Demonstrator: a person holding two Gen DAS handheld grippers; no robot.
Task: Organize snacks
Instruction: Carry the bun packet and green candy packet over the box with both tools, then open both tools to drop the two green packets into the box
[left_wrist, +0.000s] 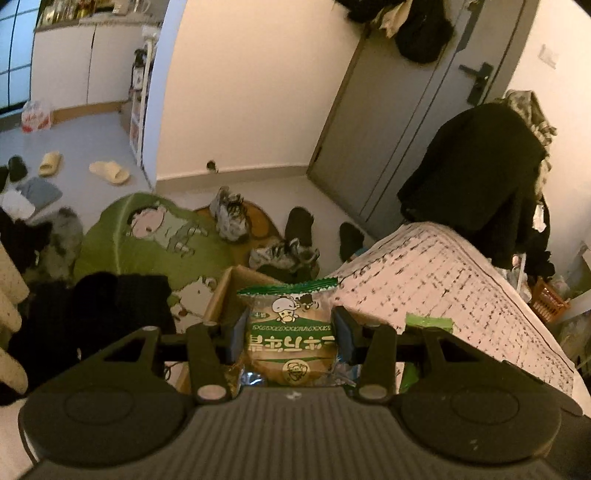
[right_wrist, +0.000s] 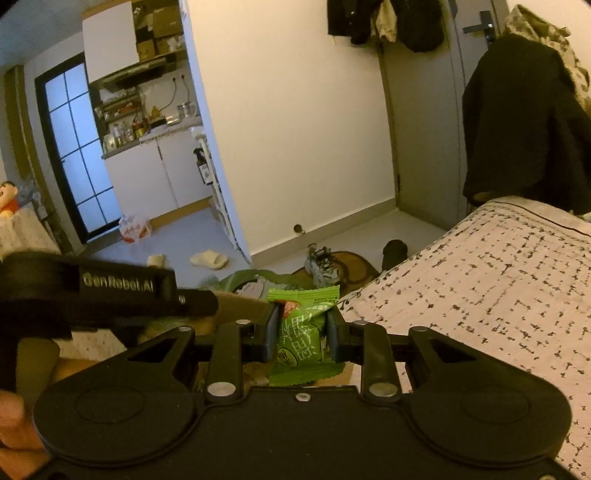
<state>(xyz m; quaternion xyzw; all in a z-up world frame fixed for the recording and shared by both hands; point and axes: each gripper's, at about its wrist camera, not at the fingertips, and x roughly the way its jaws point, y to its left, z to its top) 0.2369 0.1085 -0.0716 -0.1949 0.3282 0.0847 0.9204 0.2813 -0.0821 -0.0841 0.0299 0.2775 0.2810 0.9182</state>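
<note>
L gripper (left_wrist: 290, 338) clamped on brown snack pack w/ green band (left_wrist: 290, 339), pack sits centre-low in frame, squeezed btwn both pads, crimped top edge sticking up past fingertips. Cardboard box (left_wrist: 225, 291) just behind/under it, left of centre; patterned bedspread (left_wrist: 454, 273) at right. Small green pack (left_wrist: 428, 323) peeks beyond the right finger.

R gripper (right_wrist: 301, 334) narrow, gripping light-green snack pack (right_wrist: 304, 332), centre-low of frame, pack upright btwn pads, top seam above tips. L gripper body (right_wrist: 110, 291) visible mid-left, just beside it. Bedspread (right_wrist: 498, 280) fills right side.
</note>
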